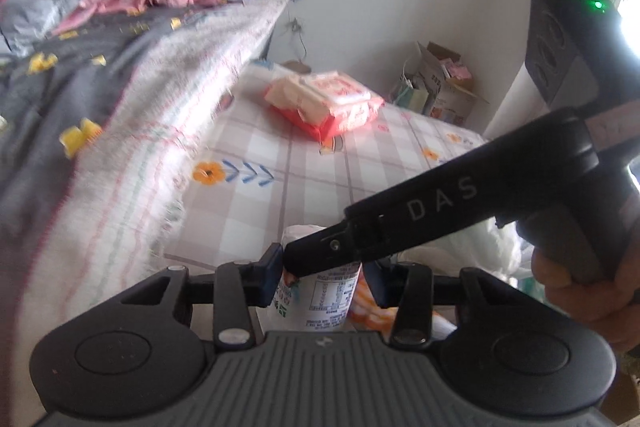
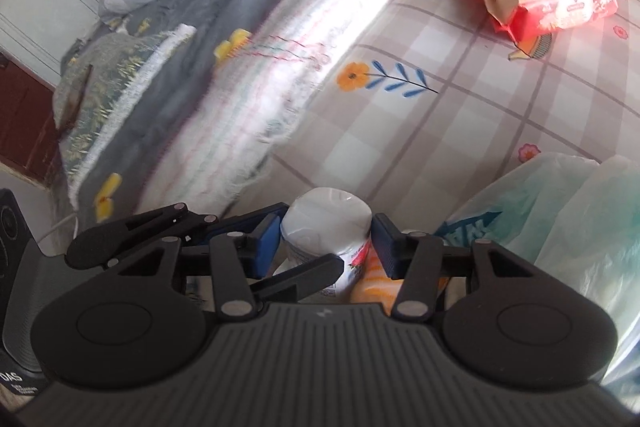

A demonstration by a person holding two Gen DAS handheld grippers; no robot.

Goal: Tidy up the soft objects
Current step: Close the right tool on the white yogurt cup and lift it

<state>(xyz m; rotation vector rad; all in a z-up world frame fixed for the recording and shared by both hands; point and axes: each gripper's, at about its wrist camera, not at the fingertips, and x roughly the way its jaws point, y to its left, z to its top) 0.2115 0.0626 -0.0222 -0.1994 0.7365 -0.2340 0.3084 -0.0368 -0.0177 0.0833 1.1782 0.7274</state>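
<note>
Right wrist view is showing both grippers converging on one white roll [image 2: 326, 227] standing upright at 6 o'clock near the bed's edge. The right gripper [image 2: 326, 243] is bracketing the roll's top, its blue pads [image 2: 267, 247] lying just beside the wrapper on either side; whether they are pressing I cannot tell. The left gripper [image 2: 280, 251] is reaching in from 9 o'clock, one finger crossing the roll's lower body.

In the left wrist view, the left gripper [image 1: 322, 275] is standing half spread around the same roll [image 1: 320, 291], with a gap showing at the right pad, so it is not pinching. The right gripper's finger [image 1: 324, 255] is slanting down from 3 o'clock across the roll's top, probably to steady it while a grip is set.

A wipes pack [image 1: 324, 103] is lying at 12 o'clock on the checked sheet [image 1: 248, 203], a quilt [image 1: 132, 115] is bunching at 10 o'clock, and plastic bags [image 2: 560, 219] are slumping at 3 o'clock.
</note>
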